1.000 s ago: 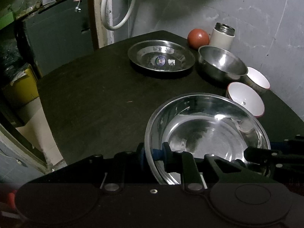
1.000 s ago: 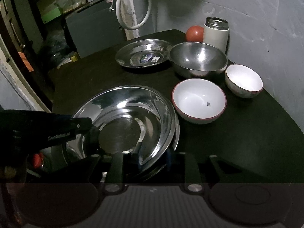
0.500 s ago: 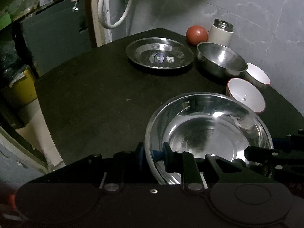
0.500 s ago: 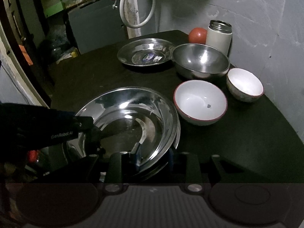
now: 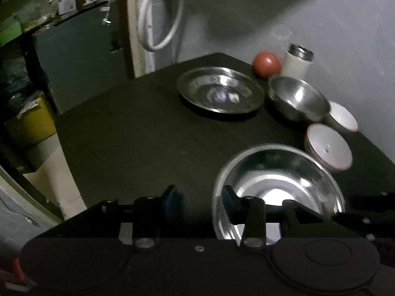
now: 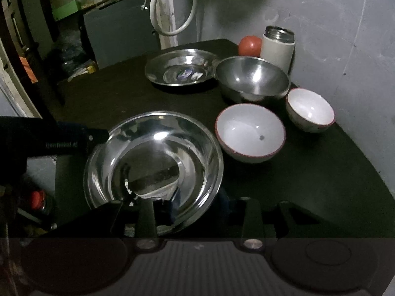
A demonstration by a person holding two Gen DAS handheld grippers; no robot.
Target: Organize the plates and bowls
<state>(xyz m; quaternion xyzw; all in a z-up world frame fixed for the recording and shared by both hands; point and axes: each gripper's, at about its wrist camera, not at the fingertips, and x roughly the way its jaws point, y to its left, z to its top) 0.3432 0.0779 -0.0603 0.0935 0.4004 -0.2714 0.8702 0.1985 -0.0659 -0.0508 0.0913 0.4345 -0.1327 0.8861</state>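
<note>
Left gripper [image 5: 198, 196]: jaws spread wide. Its right finger [image 5: 228, 194] sits at the rim of the steel basin [image 5: 279, 185]; the left finger stands clear of it, over the dark table [image 5: 138, 135].

Right gripper [image 6: 197, 204]: jaws straddle the basin's near-right rim, one finger inside and one outside. Contact with the rim cannot be confirmed.

Ahead of the right gripper: large white bowl [image 6: 250, 133], just right of the basin. Further ahead-right: small white bowl [image 6: 309, 109]. Ahead, at the far side: steel bowl [image 6: 251, 77] and steel plate [image 6: 181, 66], side by side. Behind them: flask [image 6: 279, 45] and red ball [image 6: 249, 45].
</note>
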